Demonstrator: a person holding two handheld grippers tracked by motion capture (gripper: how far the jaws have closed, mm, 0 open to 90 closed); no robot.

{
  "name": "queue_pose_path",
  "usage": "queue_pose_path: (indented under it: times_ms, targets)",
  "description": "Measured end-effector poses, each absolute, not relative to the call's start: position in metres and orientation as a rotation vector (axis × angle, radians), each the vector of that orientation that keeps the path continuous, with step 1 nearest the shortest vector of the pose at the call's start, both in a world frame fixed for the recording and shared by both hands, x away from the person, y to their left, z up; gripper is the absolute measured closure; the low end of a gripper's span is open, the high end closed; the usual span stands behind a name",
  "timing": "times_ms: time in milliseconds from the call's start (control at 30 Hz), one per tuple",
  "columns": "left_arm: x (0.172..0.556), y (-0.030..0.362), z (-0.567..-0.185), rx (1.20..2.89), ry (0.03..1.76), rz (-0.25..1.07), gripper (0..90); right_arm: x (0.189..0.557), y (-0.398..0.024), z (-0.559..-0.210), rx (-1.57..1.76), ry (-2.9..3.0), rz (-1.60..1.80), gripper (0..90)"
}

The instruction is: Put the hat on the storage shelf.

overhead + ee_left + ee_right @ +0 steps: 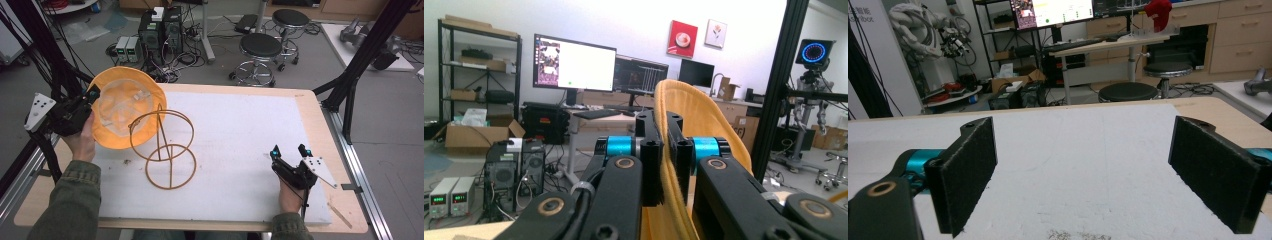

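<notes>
Olive-green sleeves [70,200]; black hand-held gripper [290,153] with cyan joints, grey plate.

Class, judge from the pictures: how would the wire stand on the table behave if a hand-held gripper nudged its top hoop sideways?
The wire stand is thin open wire, so it is probably light and would slide easily. It stands tall on one ring base, with the top hoop offset, so a high push may well tip it. Its round rings could let it roll once down.

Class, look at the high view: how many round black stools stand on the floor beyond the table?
2: one stool just beyond the table's far edge, another stool behind it, farther right. More may be hidden.
</notes>
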State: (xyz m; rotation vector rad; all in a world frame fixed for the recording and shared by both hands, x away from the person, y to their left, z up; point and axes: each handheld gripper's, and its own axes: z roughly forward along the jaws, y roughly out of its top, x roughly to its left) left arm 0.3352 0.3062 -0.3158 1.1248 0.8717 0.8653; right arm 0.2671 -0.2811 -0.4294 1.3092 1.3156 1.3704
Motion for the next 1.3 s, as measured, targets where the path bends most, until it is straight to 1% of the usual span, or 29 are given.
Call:
queue_pose_path:
  times_ms: [300,700,833,1067,1300]
  targets:
    - [0.340,0.308,-0.300,1.098,0.847,0.873,87.1,0.267,-0.281,-0.429,1.314,1.320,1.367,10.9]
    - [0.340,0.289,-0.269,1.076,0.771,0.874,87.0,0.268,-0.278,-0.429,1.279,1.334,1.343,10.9]
    - [0.337,0.284,-0.262,1.093,0.742,0.880,87.0,0.268,-0.278,-0.429,1.282,1.335,1.351,10.9]
    - [0.333,0.280,-0.254,1.091,0.714,0.858,87.0,0.267,-0.278,-0.429,1.272,1.332,1.348,10.9]
    - [0.326,0.270,-0.244,1.107,0.648,0.814,87.0,0.267,-0.279,-0.429,1.278,1.323,1.354,10.9]
